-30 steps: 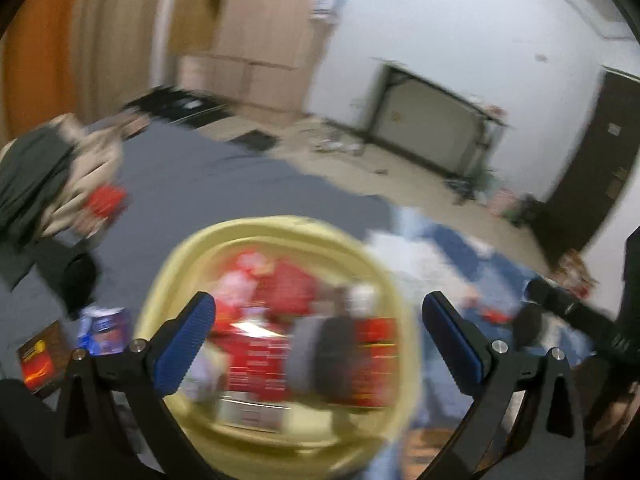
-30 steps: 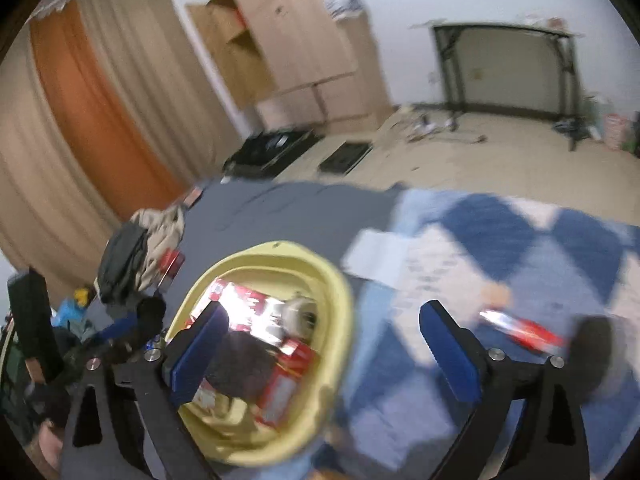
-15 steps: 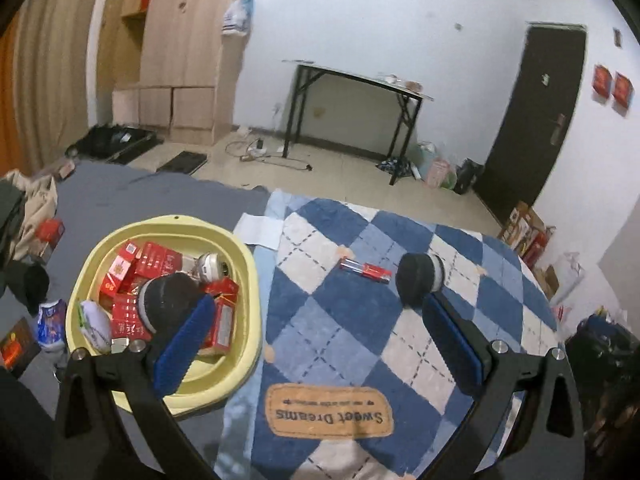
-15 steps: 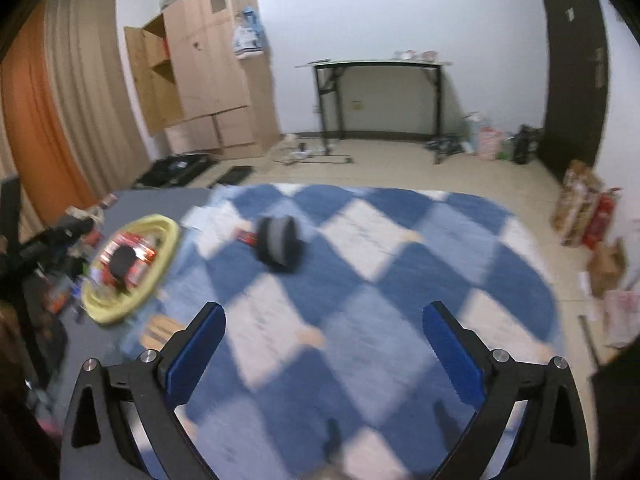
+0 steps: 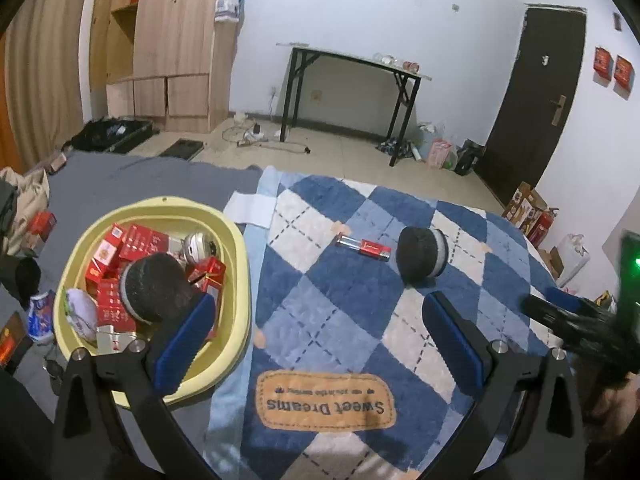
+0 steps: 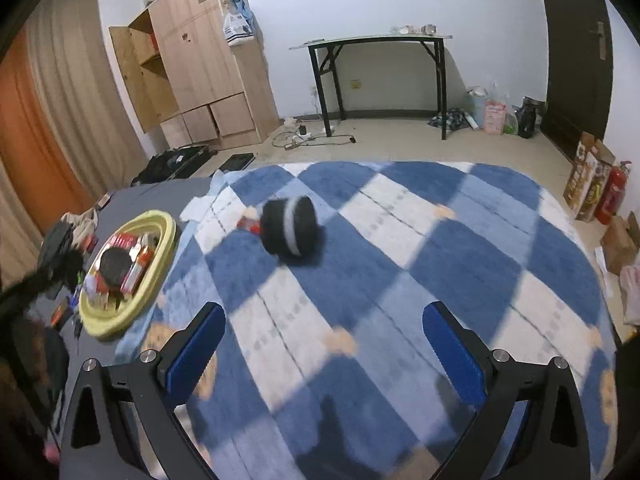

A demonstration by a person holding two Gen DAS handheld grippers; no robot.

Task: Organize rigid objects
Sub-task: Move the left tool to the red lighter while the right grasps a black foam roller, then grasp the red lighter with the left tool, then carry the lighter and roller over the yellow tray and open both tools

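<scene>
1. Both tools are being held raised above the checked blue-and-white rug (image 5: 352,312). The left gripper (image 5: 320,344) is being carried with its blue pads spread wide and nothing between them. The right gripper (image 6: 324,348) is likewise being held wide open and empty.

2. The yellow basin (image 5: 236,248) is being used as the collecting place: red boxes (image 5: 140,240), a black-and-grey puck (image 5: 154,288) and a small silver round item (image 5: 198,244) are being kept inside it. It is being left at the rug's edge, partly on the grey mat (image 5: 160,176), probably so that it is within easy reach.

3. Two rigid items are lying loose on the rug: a second black-and-grey puck (image 5: 422,252), resting on its rim, and a red tube (image 5: 364,246) just beside it. Both are well apart from the basin.

4. Judgement: the open jaws are being readied for a pick. The loose puck is likely the next target, being nearest the right tool's line of sight (image 6: 290,230). Rolling is being risked, given its round edge.
</scene>
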